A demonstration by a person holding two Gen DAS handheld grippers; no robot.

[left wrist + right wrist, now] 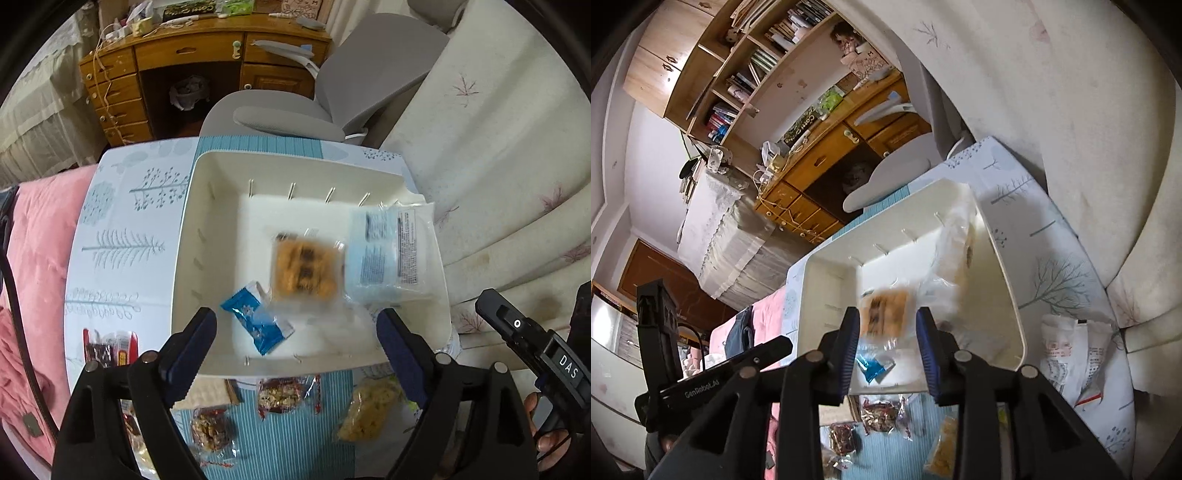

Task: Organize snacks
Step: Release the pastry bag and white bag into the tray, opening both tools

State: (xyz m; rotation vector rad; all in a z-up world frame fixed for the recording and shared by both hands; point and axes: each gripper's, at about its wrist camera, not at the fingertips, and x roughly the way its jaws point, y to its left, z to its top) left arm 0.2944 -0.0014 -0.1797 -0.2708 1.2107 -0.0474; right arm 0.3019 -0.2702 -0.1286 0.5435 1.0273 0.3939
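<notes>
The left gripper [295, 332] stood wide and empty over the bin [192, 229]; the right gripper [888, 347], partly open, gripped nothing. Inside lay a blue packet [255, 317] — long axis slanting toward the near corner — beside the cake [304, 266]. Reaching back for the table's snacks [279, 397], a jaw might catch the rim and tip the bin.
</notes>
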